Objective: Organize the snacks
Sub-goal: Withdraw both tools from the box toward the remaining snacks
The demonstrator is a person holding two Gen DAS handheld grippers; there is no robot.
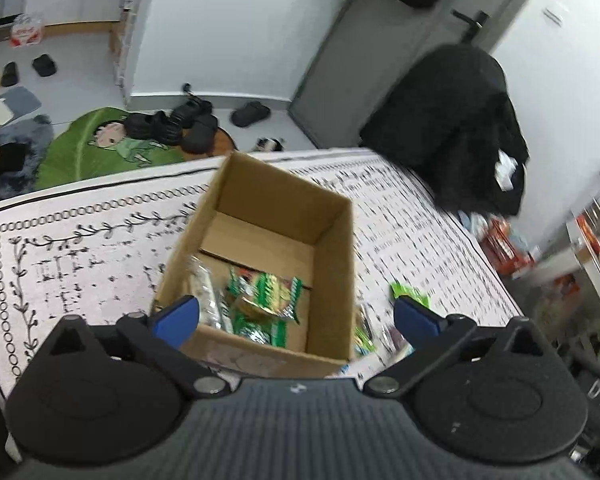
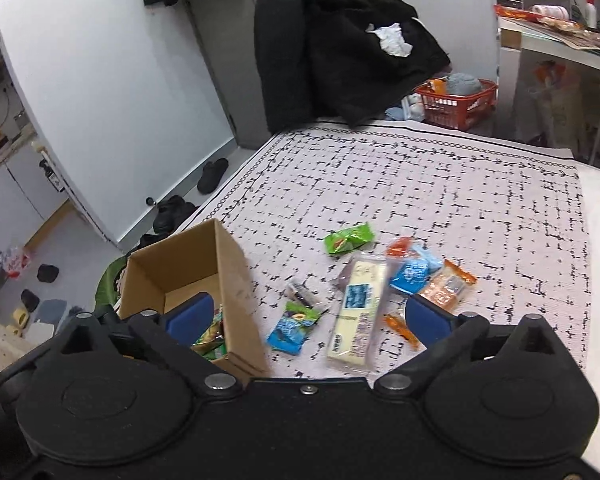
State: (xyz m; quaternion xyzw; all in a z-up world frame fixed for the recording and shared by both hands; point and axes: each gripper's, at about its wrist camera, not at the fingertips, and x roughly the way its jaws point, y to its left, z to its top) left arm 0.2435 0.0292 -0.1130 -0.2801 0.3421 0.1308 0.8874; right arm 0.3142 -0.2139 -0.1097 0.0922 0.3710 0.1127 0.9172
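— Left gripper (image 1: 296, 314)?
— Spread wide, holding nothing, above the cardboard box (image 1: 332, 248). Green packets (image 1: 268, 296) lie inside, near end.
— Right gripper (image 2: 308, 316)?
— Also wide open, empty, over the patterned cloth (image 2: 460, 184). Loose snacks right of the box: long pale packet (image 2: 358, 316), blue packet (image 2: 412, 274), green packet (image 2: 348, 238) farther off.

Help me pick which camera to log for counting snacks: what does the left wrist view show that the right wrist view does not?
Only the left wrist view looks down onto the green snack packets lying on the box floor. Only the right wrist view shows the loose pile on the cloth: a long pale yellow pack, a light blue packet and an orange packet. Both show the cardboard box, the patterned tablecloth and an open, empty gripper.
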